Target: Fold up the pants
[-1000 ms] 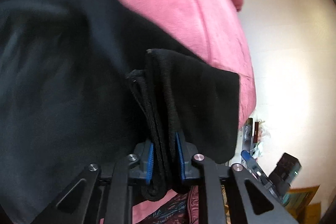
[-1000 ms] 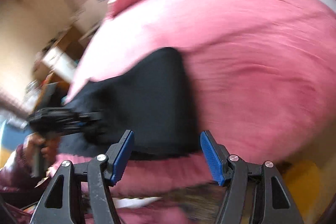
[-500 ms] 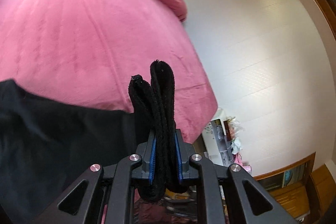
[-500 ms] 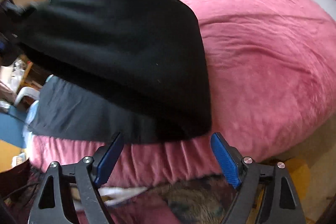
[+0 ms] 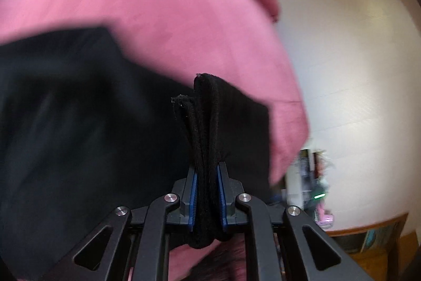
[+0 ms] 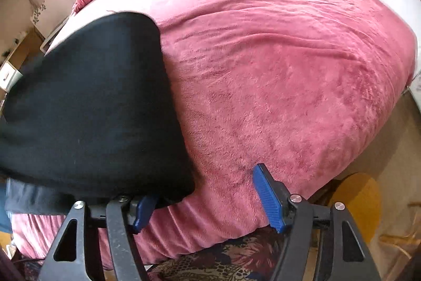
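Now the black pants are doubled over on the bed, one end still held.

The pink bed [image 6: 276, 65] fills both views; the black pants [image 6: 86, 102] lie across its near left part, where half a second ago the upper layer hung swung in the air and now it has come down over the lower one. The left gripper [image 5: 206, 199] stays clamped on a bunched stack of cloth edges, tightening slightly. The right gripper [image 6: 208, 199] is wide and closing, with bare blanket between its jaws and the pants' corner over its left finger. The fold looks nearly laid; releasing and smoothing likely remain.
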The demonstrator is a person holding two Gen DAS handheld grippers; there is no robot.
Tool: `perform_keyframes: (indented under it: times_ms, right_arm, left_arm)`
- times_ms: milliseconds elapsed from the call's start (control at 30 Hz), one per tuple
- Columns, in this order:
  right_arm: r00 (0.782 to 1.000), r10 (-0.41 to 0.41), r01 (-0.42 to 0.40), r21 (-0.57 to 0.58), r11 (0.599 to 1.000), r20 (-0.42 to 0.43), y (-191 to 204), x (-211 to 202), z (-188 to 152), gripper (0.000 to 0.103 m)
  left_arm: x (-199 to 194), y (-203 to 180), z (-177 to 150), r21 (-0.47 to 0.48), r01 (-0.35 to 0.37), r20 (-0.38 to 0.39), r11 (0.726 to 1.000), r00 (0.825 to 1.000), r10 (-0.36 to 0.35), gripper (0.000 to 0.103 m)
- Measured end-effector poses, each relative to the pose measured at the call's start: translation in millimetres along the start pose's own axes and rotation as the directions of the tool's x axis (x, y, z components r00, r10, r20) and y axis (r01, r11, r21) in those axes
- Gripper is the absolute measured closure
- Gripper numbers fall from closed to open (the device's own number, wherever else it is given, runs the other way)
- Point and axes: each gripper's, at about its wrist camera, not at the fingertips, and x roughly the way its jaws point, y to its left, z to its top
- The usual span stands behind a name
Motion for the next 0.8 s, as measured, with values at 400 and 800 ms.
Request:
perform_keyframes:
  times_ms: [400,800]
  right_arm:
    - [0.995,-0.025,0.003,-0.214,0.977,-0.1,16,-37,-8,0.025]
    - [0.98,0.196,-0.166,-0.368,0.915,0.045,125,-81,43,0.03]
  left_arm:
    - [19,26,-28,-0.034,-0.036,0.008,0.999,0.999,0.036,0.089]
    - [9,-8,-39,0.108,-0.146,0.104,0.983,0.985,0.135,0.09]
